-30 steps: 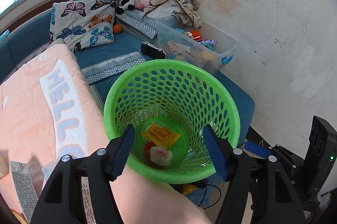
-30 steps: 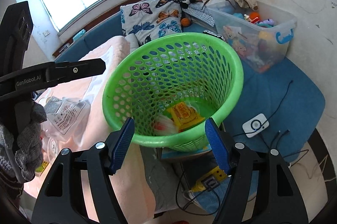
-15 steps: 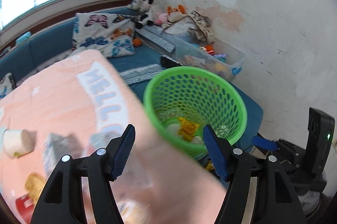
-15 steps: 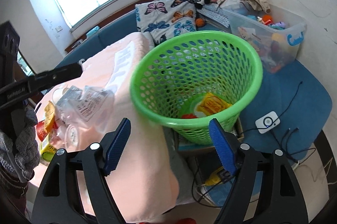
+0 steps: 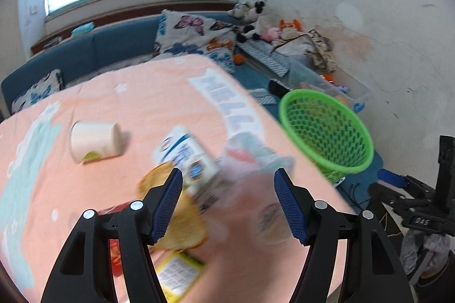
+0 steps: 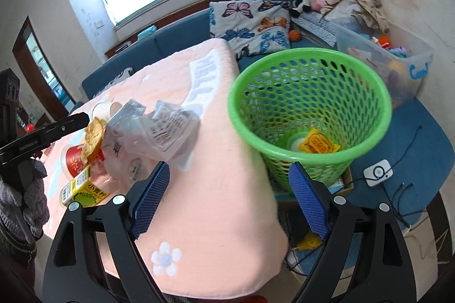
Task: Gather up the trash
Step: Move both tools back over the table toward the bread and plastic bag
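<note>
Under the left hand-held gripper (image 5: 227, 203), trash pile (image 5: 196, 175) blurs.

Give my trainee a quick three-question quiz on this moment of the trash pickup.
1. True or false: the left gripper is open and holds nothing.
2. Where does the yellow wrapper lie: A) on the pink tablecloth, B) at the bottom of the green basket, C) in the clear toy bin?
3. How does the white paper cup rest on the cloth?

Key: 1 true. 2 B. 3 on its side.
</note>
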The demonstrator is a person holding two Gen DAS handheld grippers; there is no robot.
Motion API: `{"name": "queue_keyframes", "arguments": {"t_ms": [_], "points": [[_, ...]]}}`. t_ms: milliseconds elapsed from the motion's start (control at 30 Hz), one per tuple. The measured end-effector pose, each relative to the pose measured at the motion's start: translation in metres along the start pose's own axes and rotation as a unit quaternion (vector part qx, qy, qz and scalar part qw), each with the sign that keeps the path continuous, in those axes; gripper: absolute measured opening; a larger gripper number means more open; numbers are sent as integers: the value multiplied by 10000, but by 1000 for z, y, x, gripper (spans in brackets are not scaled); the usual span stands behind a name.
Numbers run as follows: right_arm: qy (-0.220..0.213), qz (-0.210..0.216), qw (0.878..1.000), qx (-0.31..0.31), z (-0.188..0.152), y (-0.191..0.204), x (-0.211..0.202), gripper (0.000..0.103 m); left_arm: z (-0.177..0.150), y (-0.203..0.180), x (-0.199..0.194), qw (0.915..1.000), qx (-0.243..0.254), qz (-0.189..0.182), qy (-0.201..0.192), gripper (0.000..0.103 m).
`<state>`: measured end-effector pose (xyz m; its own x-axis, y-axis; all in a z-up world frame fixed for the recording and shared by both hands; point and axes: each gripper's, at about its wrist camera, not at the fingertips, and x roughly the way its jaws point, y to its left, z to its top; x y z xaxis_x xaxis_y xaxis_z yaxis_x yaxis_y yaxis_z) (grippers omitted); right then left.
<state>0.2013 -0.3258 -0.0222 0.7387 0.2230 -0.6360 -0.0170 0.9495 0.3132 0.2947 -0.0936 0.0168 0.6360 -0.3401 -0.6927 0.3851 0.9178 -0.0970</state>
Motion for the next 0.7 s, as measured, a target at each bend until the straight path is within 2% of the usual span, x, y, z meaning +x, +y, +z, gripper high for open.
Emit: {"name": "queue_keyframes", "arguments": {"t_ms": [133, 267, 533, 700], "points": [[54, 69, 9999, -77, 0, 13, 5, 85, -9, 17, 4, 9999, -84, 81, 99, 65], [112, 133, 9997, -162, 0, 23, 10, 85, -14, 26, 11, 9996, -116, 94, 227, 69], [271, 276, 9988, -313, 1, 37, 26, 85, -10, 37, 29, 9988, 19, 270, 398, 78], [320, 346, 9982, -372, 4, 44, 33, 85, -6, 39, 40, 9972, 288, 419, 542, 78]]}}
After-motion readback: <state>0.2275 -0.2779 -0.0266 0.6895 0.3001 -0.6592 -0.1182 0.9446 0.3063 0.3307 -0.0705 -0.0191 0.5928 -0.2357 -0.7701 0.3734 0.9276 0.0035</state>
